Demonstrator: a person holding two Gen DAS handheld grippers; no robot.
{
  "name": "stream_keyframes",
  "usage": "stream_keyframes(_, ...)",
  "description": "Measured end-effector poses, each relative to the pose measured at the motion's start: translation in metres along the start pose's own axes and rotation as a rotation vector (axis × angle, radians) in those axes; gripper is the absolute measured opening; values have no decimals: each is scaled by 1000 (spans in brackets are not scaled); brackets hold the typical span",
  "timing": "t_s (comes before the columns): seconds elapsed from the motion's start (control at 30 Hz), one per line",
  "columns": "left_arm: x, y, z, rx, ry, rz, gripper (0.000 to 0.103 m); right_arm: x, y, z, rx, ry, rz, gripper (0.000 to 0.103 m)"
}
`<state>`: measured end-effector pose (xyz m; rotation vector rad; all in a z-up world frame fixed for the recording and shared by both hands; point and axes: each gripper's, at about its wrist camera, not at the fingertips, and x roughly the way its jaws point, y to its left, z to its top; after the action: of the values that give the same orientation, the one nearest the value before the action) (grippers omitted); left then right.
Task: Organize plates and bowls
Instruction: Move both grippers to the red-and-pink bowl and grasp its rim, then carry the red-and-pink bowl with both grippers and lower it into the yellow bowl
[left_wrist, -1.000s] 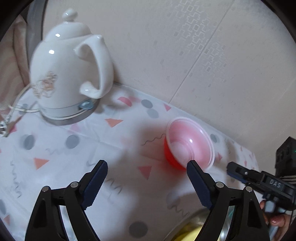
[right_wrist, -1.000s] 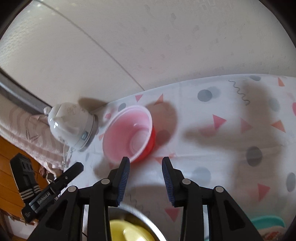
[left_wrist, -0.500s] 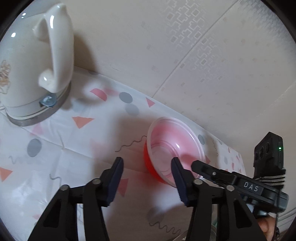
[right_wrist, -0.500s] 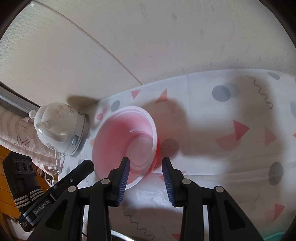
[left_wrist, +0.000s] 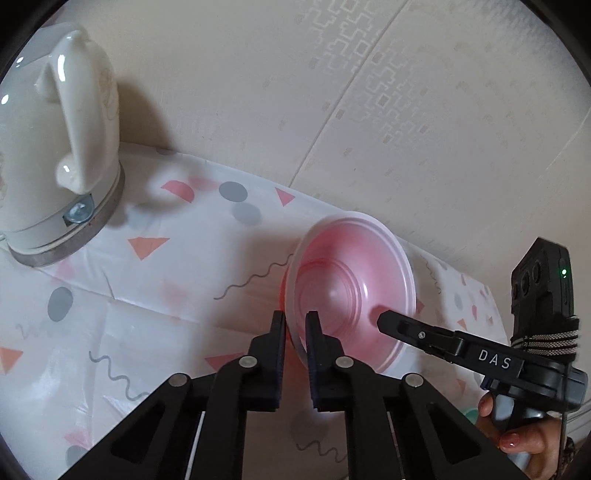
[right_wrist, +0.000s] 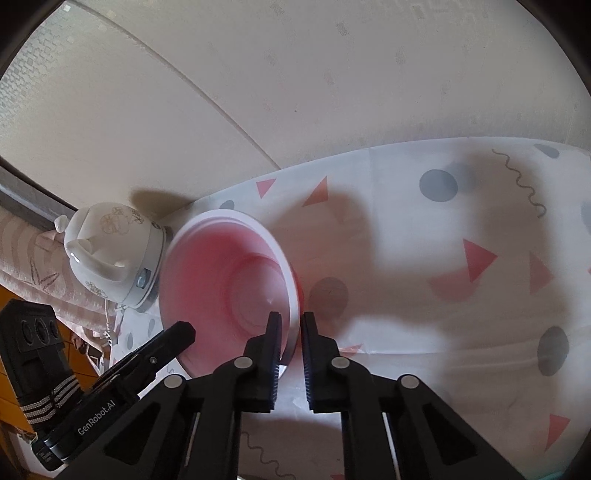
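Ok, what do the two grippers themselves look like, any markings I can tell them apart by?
Both are matte black plastic with silver pivot bolts and ribbed dark-blue pads. The left gripper reads "GenRobot.AI" in white along its side; the right gripper reads "DAS". Each carries a black camera box bound on with a striped black-and-white strap; the right one's shows a green light.

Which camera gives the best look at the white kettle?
The left wrist view: the white kettle is large there, with handle and metal base clear, though its left side is cut off. The right wrist view shows it whole but small, beside the red bowl.
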<state>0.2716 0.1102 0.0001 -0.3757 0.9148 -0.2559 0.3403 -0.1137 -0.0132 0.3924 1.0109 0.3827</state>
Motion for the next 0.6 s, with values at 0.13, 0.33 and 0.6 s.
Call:
stream_keyframes(0.13, -10, 1, -7, -1, -6, -2, 10, -7, 1, -6, -5, -7, 17, 9)
stream_keyframes(0.33, -40, -7, -18, 9, -51, 4, 10, -26, 14, -19, -34, -25, 40, 10)
stream_keyframes(0.6, -86, -21, -42, 42, -122, 14, 10, -50, 27, -44, -48, -36, 84, 10)
